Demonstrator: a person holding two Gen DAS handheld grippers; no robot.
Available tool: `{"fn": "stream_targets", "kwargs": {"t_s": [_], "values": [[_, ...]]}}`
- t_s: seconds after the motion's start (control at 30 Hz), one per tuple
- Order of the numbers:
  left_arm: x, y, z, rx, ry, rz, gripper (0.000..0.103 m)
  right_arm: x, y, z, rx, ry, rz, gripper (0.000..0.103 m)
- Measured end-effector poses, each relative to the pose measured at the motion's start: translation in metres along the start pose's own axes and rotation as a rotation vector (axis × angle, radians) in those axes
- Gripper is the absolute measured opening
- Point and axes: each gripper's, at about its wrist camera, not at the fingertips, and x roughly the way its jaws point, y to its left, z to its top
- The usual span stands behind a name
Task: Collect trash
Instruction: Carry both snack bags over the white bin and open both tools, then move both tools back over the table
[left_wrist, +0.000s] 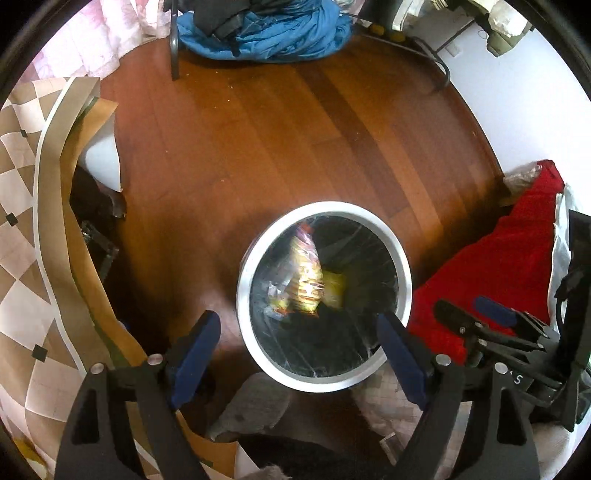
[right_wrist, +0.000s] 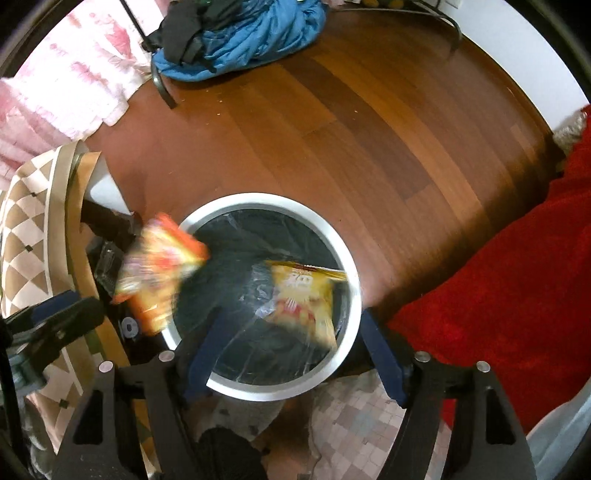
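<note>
Both claws stood wide apart and held nothing: the left gripper (left_wrist: 299, 350) and the right gripper (right_wrist: 291, 354) each straddled the white-rimmed bin (left_wrist: 402, 258) at lower centre. A yellow snack bag (right_wrist: 306, 299) lay inside the black liner, while a blurred orange wrapper (right_wrist: 159, 273) hung over the bin's left rim. Open wooden floor (left_wrist: 277, 140) filled the upper middle, with a red cloth (left_wrist: 502, 266) crowding the right edge.

A round bin with a white rim (left_wrist: 402, 258) carries a glossy black plastic liner (right_wrist: 258, 354). Inside lies a yellow snack packet (right_wrist: 306, 295) with red and white print; a blurred orange-yellow packet (right_wrist: 159, 269) shows over the rim. The plank floor (left_wrist: 280, 140) is reddish brown. Crumpled cloth (left_wrist: 273, 33) is blue, a blanket (right_wrist: 517, 288) red, and a checked sheet (left_wrist: 22, 206) beige, brown and white.
</note>
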Motion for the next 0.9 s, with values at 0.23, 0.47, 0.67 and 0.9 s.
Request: {"fn": "stream_targets", "kwargs": {"t_s": [0.23,0.47,0.67,0.9], "values": [[-0.019,-0.012,-0.015,0.044,-0.073,0.120,0.096,-0.004,0.001,-0.006,0.006,0.028,-0.069,0.103],[-0.046,-0.023,-0.023,0.091,-0.141,0.195,0.096,-0.025,0.005,-0.019,0.003,0.045,-0.115,0.103],[-0.092,-0.038,-0.029,0.124,-0.224,0.219,0.096,-0.068,0.010,-0.026,0.003,0.024,-0.087,0.103],[-0.152,-0.045,-0.040,0.129,-0.319,0.219,0.096,-0.131,0.016,-0.035,0.007,-0.048,-0.063,0.103]]}}
